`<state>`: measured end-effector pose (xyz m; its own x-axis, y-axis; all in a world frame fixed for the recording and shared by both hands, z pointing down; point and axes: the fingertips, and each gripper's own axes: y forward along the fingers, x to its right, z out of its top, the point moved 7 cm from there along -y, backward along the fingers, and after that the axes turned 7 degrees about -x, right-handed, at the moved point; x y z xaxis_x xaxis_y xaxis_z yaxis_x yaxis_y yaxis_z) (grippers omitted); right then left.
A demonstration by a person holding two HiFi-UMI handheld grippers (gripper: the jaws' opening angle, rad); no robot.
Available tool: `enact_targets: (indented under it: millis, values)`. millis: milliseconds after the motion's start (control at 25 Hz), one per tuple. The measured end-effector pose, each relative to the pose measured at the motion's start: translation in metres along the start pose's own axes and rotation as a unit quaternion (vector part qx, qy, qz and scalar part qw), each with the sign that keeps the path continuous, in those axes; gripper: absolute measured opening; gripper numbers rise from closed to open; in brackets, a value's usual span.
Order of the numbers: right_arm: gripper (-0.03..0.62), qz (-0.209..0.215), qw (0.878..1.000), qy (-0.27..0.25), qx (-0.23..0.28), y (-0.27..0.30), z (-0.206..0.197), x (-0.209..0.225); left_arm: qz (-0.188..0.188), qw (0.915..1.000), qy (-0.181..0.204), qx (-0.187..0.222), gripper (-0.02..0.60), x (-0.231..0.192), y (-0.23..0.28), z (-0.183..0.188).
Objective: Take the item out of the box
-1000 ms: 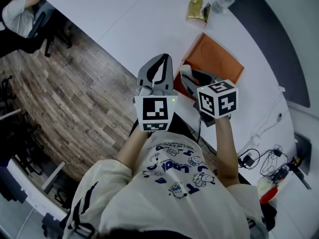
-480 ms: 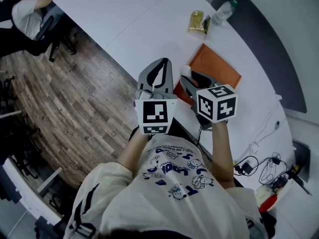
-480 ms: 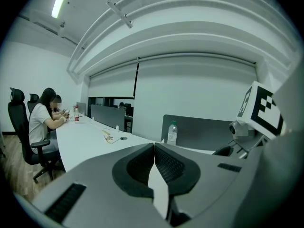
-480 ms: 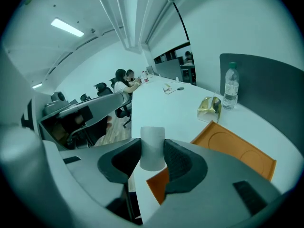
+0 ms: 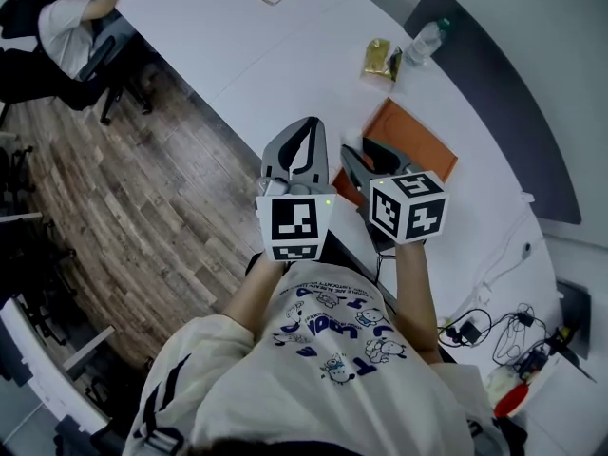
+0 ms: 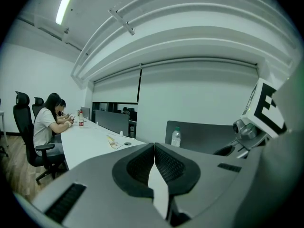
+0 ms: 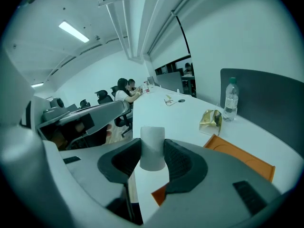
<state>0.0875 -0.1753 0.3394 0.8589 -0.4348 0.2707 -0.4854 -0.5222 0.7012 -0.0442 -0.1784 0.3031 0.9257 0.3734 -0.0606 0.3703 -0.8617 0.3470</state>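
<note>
Two hand-held grippers are raised side by side over the near edge of a long white table (image 5: pixel 285 46). The right gripper (image 7: pixel 153 156) is clamped on a small white cylinder (image 7: pixel 153 137) — its dark ribbed pads press on both sides, and the cylinder stands upright between them, its top rising above the jaws. The left gripper (image 6: pixel 154 147) has its jaws closed together, pad against pad, with nothing between them.

In the right gripper view the cylinder shows against the bare tabletop, while the orange box (image 5: pixel 418 133) lies flat on the table below and to the right of it; one orange corner also peeks out under the jaws. The cylinder is not inside the box. From the head view the box sits just beyond the right gripper's tips.

Farther along the table lie a crumpled yellow snack bag (image 7: pixel 210 119) and, just beside it, an upright water bottle (image 7: pixel 230 98) in front of a dark panel. At the table's far end people (image 6: pixel 47 122) sit in office chairs — well apart from both grippers.
</note>
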Motion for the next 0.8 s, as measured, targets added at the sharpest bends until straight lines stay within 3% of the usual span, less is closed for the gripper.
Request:
enact_targets:
  millis: [800]
  values:
    - [0.17,-0.033,0.994,-0.001,0.108,-0.027,0.033,-0.016,0.018,0.9993,0.005,0.034,0.018,-0.001,-0.013,0.022]
